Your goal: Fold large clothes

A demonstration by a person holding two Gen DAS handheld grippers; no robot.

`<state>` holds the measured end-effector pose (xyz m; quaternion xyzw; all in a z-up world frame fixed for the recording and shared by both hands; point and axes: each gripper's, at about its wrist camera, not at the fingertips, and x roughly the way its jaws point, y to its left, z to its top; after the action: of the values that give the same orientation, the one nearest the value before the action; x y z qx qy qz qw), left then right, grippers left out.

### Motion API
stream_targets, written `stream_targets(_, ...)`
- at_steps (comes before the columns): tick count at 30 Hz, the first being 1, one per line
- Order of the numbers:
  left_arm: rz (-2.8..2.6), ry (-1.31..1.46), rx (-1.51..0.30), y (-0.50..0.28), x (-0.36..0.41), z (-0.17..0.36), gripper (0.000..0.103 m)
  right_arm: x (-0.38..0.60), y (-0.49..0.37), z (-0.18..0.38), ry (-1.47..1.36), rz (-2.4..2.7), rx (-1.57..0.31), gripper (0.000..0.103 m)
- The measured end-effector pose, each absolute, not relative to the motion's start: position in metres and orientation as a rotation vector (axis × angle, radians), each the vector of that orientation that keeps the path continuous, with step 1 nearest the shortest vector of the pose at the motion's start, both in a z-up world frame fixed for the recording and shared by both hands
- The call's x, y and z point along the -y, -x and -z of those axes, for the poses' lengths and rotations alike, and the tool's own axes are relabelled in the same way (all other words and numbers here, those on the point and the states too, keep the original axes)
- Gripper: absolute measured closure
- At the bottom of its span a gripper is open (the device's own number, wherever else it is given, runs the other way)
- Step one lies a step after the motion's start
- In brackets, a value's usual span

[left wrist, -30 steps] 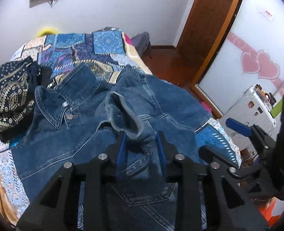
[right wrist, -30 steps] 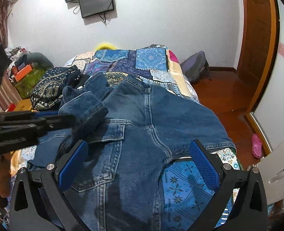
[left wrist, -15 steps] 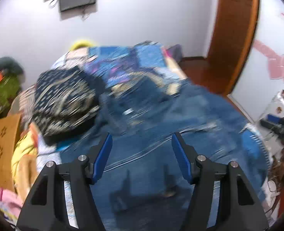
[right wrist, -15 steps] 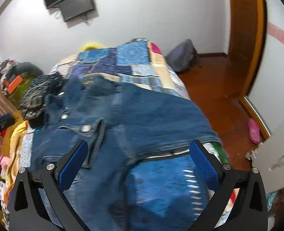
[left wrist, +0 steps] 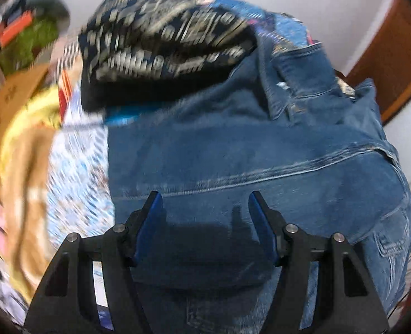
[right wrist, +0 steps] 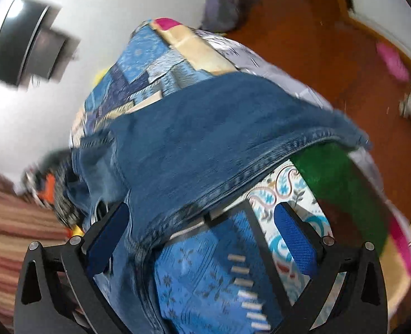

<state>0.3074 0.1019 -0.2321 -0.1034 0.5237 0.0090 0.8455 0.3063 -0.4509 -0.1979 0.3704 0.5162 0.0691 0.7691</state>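
A blue denim jacket (left wrist: 247, 144) lies spread on the patchwork bed cover; it also shows in the right wrist view (right wrist: 205, 139), with its hem edge running toward the bed's corner. My left gripper (left wrist: 205, 203) is open and empty, low over the jacket's left half. My right gripper (right wrist: 202, 217) is open and empty, tilted, with the jacket's hem lying between its spread blue pads (right wrist: 294, 239) without being held.
A dark patterned garment (left wrist: 163, 39) is bunched at the jacket's collar end. The patchwork bed cover (right wrist: 205, 272) lies under everything. Yellow and tan bedding (left wrist: 24, 144) is at the left. Wooden floor (right wrist: 330, 41) borders the bed's right side.
My left gripper let go of the denim sleeve it held, opened, and swung left and down over the jacket. My right gripper dropped toward the hem and tilted.
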Motion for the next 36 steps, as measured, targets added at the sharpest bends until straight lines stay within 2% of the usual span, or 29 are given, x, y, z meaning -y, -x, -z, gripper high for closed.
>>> stream_targets(4, -0.037, 0.291, -1.142, -0.314, -0.108, 0.256, 0.04, 0.456, -0.318, 0.207, -0.853, -0.12, -1.09, 0.005)
stream_targets(5, -0.037, 0.298, -1.148, -0.315, -0.108, 0.259, 0.04, 0.456, -0.322, 0.208, -0.849, -0.108, -1.085, 0.01)
stream_targets(7, -0.033, 0.315, -1.163, -0.317, -0.107, 0.266, 0.04, 0.457, -0.334, 0.213, -0.833, -0.057, -1.097, 0.024)
stream_targets(9, -0.032, 0.32, -1.166, -0.318, -0.104, 0.27, 0.04, 0.46, -0.345, 0.218, -0.814, 0.011, -1.111, 0.051)
stream_targets(10, -0.034, 0.32, -1.164, -0.319, -0.104, 0.271, 0.04, 0.463, -0.351, 0.221, -0.801, 0.06, -1.119, 0.059)
stream_targets(11, -0.035, 0.321, -1.161, -0.319, -0.103, 0.273, 0.04, 0.466, -0.356, 0.224, -0.79, 0.102, -1.129, 0.073)
stream_targets(12, -0.035, 0.325, -1.159, -0.319, -0.104, 0.274, 0.04, 0.469, -0.358, 0.226, -0.794, 0.124, -1.135, 0.081)
stream_targets(14, -0.042, 0.352, -1.158, -0.319, -0.104, 0.279, 0.037, 0.477, -0.359, 0.225, -0.827, 0.158, -1.115, 0.088)
stream_targets(18, -0.06, 0.388, -1.157, -0.316, -0.108, 0.285, 0.035, 0.475, -0.346, 0.198, -0.727, 0.22, -1.012, 0.092)
stream_targets(25, -0.085, 0.374, -1.151, -0.309, -0.119, 0.29, 0.034, 0.466, -0.297, 0.11, -0.486, 0.301, -0.716, 0.093)
stream_targets(30, -0.107, 0.308, -1.139, -0.306, -0.116, 0.287, 0.034, 0.436, -0.289, 0.066, -0.326, 0.22, -0.641, 0.094)
stream_targets(36, -0.084, 0.259, -1.087, -0.297, -0.104, 0.254, 0.034, 0.398, -0.291, 0.034, -0.294, 0.053, -0.622, 0.094)
